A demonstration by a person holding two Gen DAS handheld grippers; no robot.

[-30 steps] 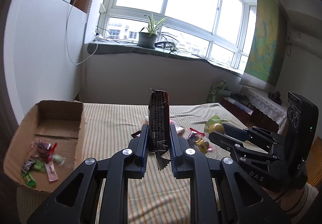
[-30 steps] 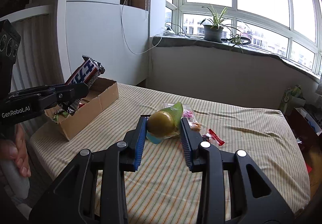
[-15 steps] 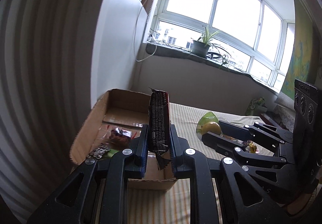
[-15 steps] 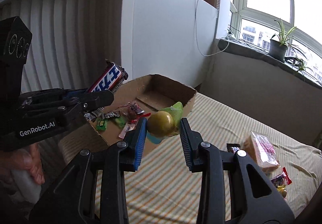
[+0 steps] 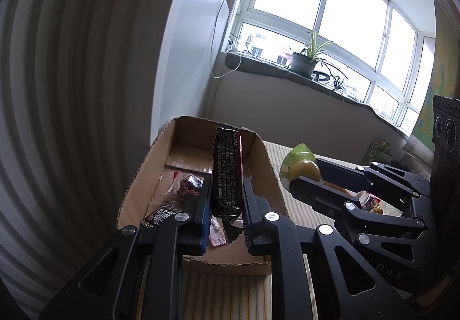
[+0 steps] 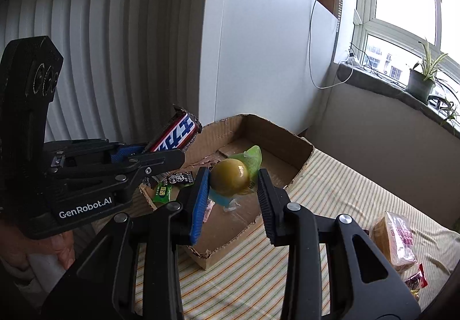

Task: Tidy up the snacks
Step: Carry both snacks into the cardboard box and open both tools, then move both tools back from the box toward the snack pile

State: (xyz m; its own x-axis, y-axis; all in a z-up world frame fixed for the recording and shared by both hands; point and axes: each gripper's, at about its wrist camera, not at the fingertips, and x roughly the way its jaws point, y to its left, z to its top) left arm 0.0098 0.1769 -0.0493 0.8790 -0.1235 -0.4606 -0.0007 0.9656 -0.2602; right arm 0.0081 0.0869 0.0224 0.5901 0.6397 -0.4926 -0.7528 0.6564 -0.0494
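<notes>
Home bedroom: striped bed (image 6: 359,205), potted plant (image 5: 304,61) on windowsill.

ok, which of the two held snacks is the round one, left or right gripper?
The right gripper holds it: a round yellow-green jelly cup. The left gripper holds a flat dark chocolate bar on end.

The cardboard box (image 6: 276,147) is open at the top, so entry from above is free; its upright walls block any sideways approach. Small wrapped snacks (image 6: 172,184) crowd its near-left floor, while the far end (image 5: 189,153) is bare. The left hand-held gripper (image 6: 161,158) stands close beside the right hand-held gripper (image 6: 231,184) over the box. Striped bed (image 6: 345,190) right of the box lies open up to the bread packet (image 6: 396,236).
</notes>
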